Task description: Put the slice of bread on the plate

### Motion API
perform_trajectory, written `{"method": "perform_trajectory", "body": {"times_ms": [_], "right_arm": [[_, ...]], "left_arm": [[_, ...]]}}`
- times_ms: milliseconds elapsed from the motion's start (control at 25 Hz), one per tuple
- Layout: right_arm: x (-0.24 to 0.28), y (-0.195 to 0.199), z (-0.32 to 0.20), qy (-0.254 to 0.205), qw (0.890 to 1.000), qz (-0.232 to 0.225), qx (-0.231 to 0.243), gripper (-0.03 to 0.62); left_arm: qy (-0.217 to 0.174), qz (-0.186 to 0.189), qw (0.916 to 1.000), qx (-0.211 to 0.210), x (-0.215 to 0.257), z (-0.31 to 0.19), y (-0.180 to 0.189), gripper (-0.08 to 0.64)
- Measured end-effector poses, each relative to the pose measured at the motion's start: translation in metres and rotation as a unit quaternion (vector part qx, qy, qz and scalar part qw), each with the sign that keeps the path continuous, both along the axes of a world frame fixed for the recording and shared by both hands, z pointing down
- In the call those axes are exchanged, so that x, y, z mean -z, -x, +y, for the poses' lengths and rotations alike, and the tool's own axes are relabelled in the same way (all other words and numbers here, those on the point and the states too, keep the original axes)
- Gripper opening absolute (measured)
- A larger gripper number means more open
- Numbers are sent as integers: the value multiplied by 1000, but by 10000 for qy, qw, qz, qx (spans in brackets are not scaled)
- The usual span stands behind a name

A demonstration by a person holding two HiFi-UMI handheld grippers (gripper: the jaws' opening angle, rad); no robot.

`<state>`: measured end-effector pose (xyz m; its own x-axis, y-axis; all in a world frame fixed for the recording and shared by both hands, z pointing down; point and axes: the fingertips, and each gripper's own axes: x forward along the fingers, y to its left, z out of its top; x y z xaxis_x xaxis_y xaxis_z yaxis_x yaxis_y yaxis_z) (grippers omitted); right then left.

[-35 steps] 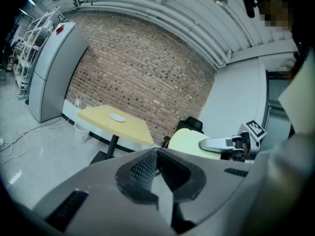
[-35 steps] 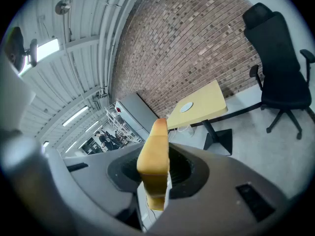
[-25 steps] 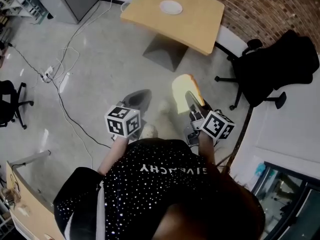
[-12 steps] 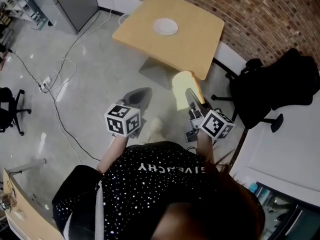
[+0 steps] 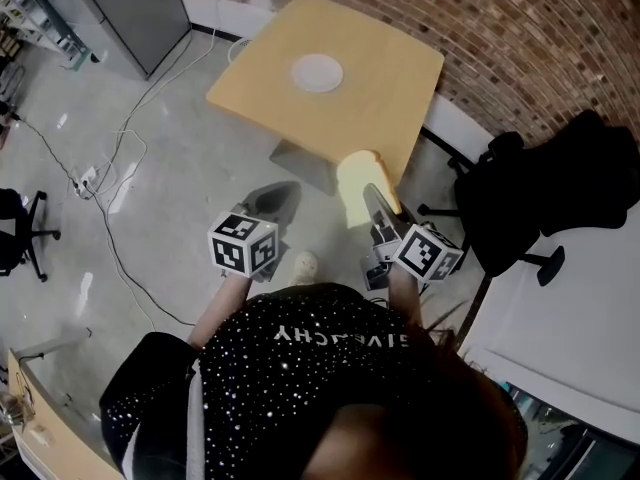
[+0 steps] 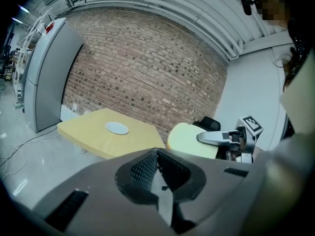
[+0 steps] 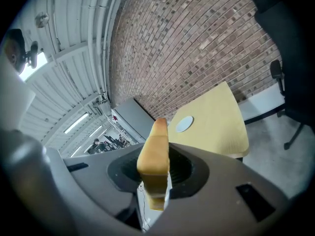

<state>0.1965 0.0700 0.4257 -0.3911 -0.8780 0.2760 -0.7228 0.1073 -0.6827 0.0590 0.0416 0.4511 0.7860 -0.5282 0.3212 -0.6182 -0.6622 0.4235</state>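
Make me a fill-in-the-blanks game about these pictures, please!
1. The right gripper holds a slice of ____.
2. On the table lies one white ____.
3. The left gripper is shut and holds ____.
4. The wall behind the table is made of ____.

Missing words: bread; plate; nothing; bricks.

Right claw (image 5: 373,192) holds bread slice (image 5: 354,181) near the table (image 5: 385,78).
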Motion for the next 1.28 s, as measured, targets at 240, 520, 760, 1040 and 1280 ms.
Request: {"method": "perform_trajectory", "body": {"times_ms": [240,520,760,1040,1280], "right_arm": [[-6,-17,-32,-29,9999,-34,102,94],[-14,-6,-47,-24,9994,-125,324,94],[-25,3,-41,109,9990,-209,376,94],[-39,-6,-49,274,9990,-251,238,94],[-42,-15,-87,342,9991,-176,188,94]], "left_arm": [[-118,-29,9997,213,1,-27,-9,11],[-90,-82,9991,401,-6,-26,-6,10],[-99,-172,9991,380,-8,-25,-4,11],[22,-185,9991,368,-18,-33,-6,10],[76,-122,9991,407,-19,-75,-13,11]]}}
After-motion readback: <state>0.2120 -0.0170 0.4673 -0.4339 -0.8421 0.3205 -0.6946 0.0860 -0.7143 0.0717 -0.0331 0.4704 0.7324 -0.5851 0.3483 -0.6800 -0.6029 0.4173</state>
